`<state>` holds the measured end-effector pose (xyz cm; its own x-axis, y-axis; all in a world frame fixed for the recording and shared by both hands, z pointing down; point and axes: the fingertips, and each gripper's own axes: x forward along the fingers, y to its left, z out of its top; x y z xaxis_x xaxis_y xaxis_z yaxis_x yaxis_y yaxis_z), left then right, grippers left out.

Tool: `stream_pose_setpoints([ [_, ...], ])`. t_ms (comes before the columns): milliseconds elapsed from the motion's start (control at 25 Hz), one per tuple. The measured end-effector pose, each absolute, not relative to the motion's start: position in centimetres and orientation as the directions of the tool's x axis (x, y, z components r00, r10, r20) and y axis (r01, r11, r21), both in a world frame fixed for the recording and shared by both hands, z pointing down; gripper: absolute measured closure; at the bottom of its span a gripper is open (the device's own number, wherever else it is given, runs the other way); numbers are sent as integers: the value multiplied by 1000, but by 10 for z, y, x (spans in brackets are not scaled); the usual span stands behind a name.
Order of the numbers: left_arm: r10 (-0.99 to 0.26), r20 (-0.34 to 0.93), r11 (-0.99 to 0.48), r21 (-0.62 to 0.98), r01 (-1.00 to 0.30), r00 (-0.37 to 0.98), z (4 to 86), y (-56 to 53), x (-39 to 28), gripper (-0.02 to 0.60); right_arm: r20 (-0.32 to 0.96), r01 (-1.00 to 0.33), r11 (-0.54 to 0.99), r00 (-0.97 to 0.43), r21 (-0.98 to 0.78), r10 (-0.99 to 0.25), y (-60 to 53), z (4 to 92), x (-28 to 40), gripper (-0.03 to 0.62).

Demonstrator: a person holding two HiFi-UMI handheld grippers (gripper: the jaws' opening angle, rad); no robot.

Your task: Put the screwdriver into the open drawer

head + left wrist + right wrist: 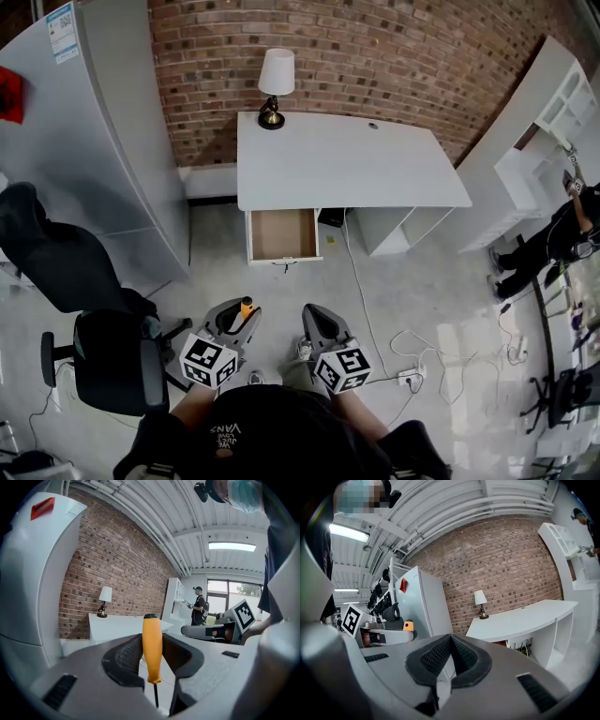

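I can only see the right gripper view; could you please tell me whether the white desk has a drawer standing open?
Observer: Yes. In the head view the drawer is pulled out from under the white desk, on its lamp side.
Operator: Thank you. What is in the left hand-held gripper?
Observer: The left hand-held gripper is shut on the screwdriver, with the orange handle upright between the pads and the shaft pointing down.
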<state>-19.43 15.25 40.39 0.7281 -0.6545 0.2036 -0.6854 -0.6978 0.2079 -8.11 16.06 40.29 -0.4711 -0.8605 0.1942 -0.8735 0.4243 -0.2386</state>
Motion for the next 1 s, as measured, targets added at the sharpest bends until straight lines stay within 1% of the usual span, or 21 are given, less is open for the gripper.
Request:
stream_pose_setpoints([
  [240, -719, 217, -627, 205, -751, 660, 409, 112, -180, 454, 195, -837, 487, -536, -247, -822, 110, 410, -62, 599],
  [440, -769, 199, -575, 198, -794, 607, 402, 66, -165, 456, 201, -802, 550, -593, -233, -780, 60, 409, -47, 599],
  [720, -811, 197, -517, 203, -832, 552, 415, 11, -130, 454, 201, -753, 616, -656, -229, -728, -1, 418, -17, 599],
  [1000, -840, 197, -471, 198, -860, 505, 424, -28, -96, 456, 194, -689, 693, -725, -213, -661, -36, 421, 4, 599],
])
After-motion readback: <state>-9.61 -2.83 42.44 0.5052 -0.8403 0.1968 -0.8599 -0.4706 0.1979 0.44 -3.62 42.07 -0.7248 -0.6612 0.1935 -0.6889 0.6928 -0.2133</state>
